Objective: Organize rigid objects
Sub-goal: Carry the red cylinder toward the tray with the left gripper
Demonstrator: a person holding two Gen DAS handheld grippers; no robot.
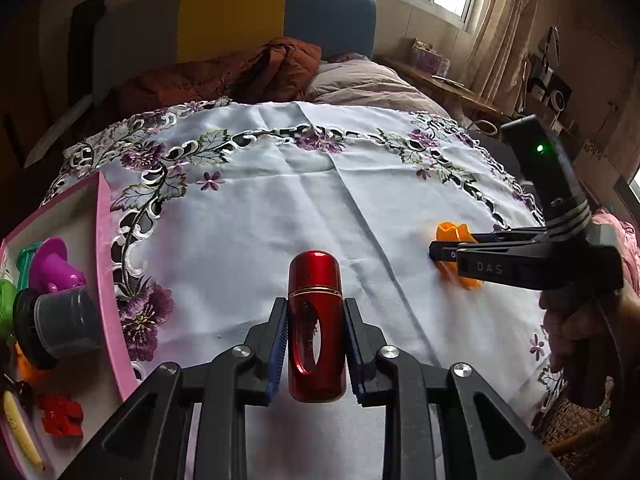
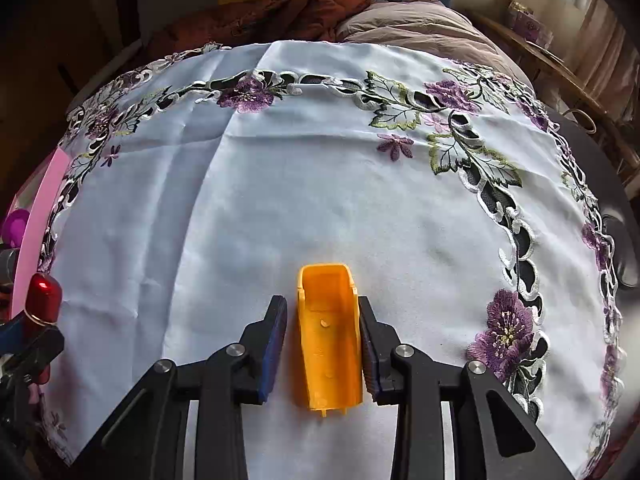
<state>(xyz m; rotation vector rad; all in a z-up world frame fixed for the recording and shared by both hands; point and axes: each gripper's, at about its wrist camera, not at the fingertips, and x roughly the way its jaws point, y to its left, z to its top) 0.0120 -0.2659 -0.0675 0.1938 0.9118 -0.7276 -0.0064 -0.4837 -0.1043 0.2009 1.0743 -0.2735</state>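
A glossy red capsule-shaped bottle [image 1: 316, 326] lies on the white embroidered cloth [image 1: 256, 216] between the pads of my left gripper [image 1: 316, 340], which is closed onto its sides; it also shows in the right wrist view [image 2: 42, 300]. An orange plastic trough-shaped piece [image 2: 328, 336] lies on the cloth between the fingers of my right gripper [image 2: 323, 344]. The right pad touches it, the left pad stands a little apart. In the left wrist view the orange piece [image 1: 452, 234] sits under the right gripper [image 1: 444, 252].
A pink-rimmed white tray [image 1: 106, 264] at the left holds a grey cup with a black lid [image 1: 60, 326], a purple funnel shape [image 1: 54, 266], a red piece [image 1: 60, 414] and other small items. A bed with pillows lies beyond the table.
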